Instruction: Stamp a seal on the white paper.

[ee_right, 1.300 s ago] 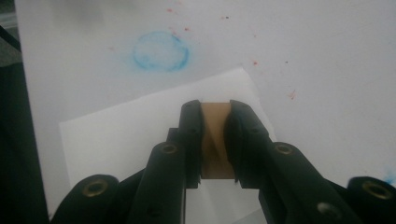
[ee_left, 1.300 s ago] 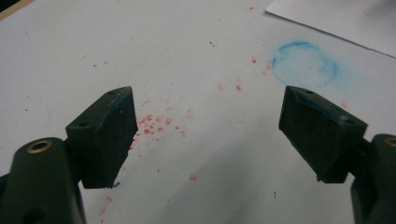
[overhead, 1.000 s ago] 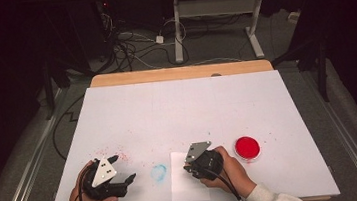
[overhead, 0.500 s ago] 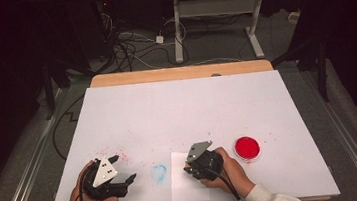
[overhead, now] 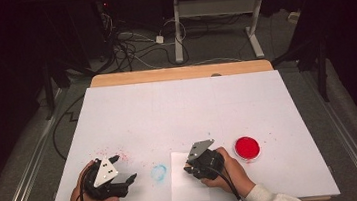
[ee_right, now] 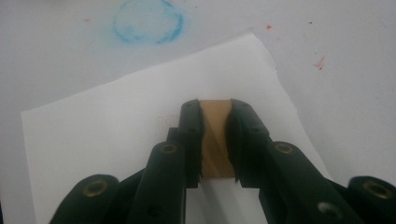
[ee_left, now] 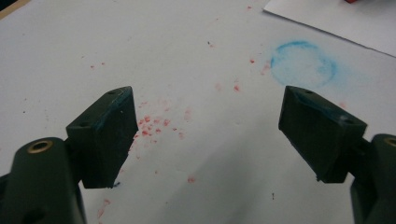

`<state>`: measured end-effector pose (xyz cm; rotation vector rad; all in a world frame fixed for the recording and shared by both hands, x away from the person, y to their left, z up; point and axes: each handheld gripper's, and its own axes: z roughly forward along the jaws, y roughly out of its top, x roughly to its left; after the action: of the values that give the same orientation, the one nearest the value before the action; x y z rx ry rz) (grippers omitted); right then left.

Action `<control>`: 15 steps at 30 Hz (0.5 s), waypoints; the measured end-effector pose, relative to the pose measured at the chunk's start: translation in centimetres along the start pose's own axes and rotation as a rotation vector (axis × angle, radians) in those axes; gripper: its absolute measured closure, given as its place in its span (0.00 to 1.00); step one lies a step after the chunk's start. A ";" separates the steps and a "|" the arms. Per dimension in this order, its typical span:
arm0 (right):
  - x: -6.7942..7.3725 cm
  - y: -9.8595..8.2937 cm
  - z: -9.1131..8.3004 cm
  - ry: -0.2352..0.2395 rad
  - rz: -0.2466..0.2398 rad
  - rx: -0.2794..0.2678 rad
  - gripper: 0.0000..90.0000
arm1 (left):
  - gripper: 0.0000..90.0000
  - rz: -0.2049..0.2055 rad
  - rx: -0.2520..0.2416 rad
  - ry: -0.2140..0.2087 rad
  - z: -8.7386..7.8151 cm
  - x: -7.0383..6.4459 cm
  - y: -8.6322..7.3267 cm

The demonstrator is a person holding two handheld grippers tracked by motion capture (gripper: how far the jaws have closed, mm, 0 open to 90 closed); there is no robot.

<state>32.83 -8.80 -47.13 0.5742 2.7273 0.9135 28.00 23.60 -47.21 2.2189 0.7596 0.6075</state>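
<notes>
Brown block (ee_right: 215,140): small, flat-faced, tan, clamped between the jaws of the right gripper (overhead: 192,165), held low over the white paper sheet (overhead: 182,188). Sheet lies flat at the table's near edge, rectangular, slightly skewed. Blue ring mark (overhead: 159,172) on the table just left of the sheet, faded, smudgy. Red round pad (overhead: 247,147) sits flat to the right of the sheet, near it, not touching.
</notes>
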 end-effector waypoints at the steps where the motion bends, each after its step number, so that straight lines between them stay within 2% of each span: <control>1: 0.0 0.0 0.0 -0.002 -0.001 0.000 0.85 | 0.21 0.000 0.001 0.002 0.0 0.0 0.0; 15: 0.1 -0.1 0.0 -0.006 -0.009 -0.004 0.85 | 0.21 0.003 -0.004 -0.005 0.0 -0.1 0.1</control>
<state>32.74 -8.82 -47.23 0.5624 2.7198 0.9132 27.93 23.45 -47.14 2.2174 0.7523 0.6045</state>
